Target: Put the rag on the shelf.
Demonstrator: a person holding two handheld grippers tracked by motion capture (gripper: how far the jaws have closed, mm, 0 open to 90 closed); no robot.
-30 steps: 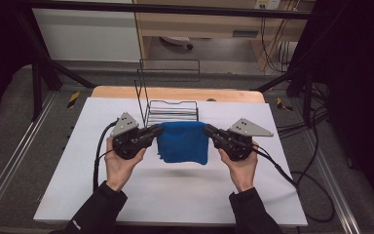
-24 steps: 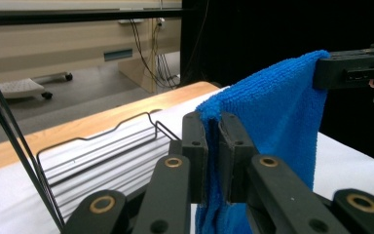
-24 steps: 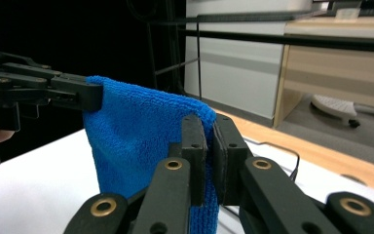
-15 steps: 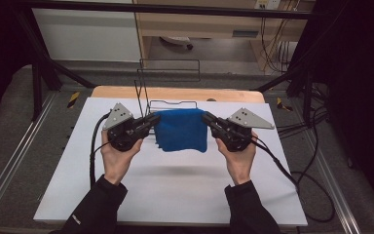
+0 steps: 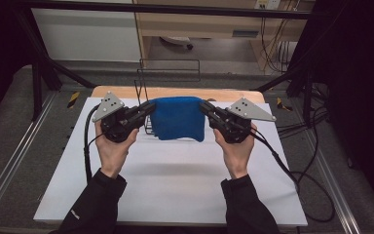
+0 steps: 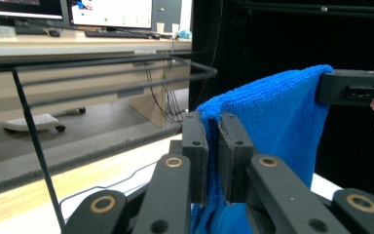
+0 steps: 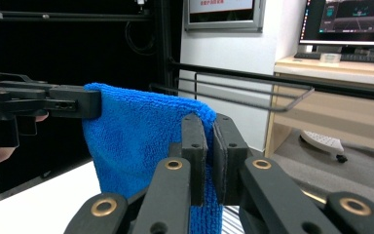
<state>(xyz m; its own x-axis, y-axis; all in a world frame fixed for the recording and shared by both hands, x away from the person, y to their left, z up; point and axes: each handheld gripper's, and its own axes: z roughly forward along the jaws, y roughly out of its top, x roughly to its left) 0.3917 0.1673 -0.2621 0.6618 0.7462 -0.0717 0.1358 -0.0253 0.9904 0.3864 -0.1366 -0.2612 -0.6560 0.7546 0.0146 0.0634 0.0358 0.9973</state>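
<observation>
A blue towel (image 5: 179, 118) hangs folded in the air between my two grippers, above the white table's far middle. My left gripper (image 5: 148, 108) is shut on the towel's top left corner; its jaws pinch the blue towel (image 6: 268, 126) edge in the left gripper view. My right gripper (image 5: 204, 107) is shut on the top right corner, and the blue towel (image 7: 141, 141) drapes down past its jaws. Just behind the towel stands a black wire rack (image 5: 169, 63), whose top bar (image 7: 253, 100) lies slightly beyond the cloth.
The white table top (image 5: 175, 180) spreads in front of the hands, with a wooden strip (image 5: 126, 91) at its far edge. Cables (image 5: 282, 165) trail off the right side. Desks with monitors (image 7: 355, 22) stand beyond the table.
Both grippers have lifted the towel and carried it away from the person, toward the wire rack. The hands stay level with each other and the grip is unchanged.
</observation>
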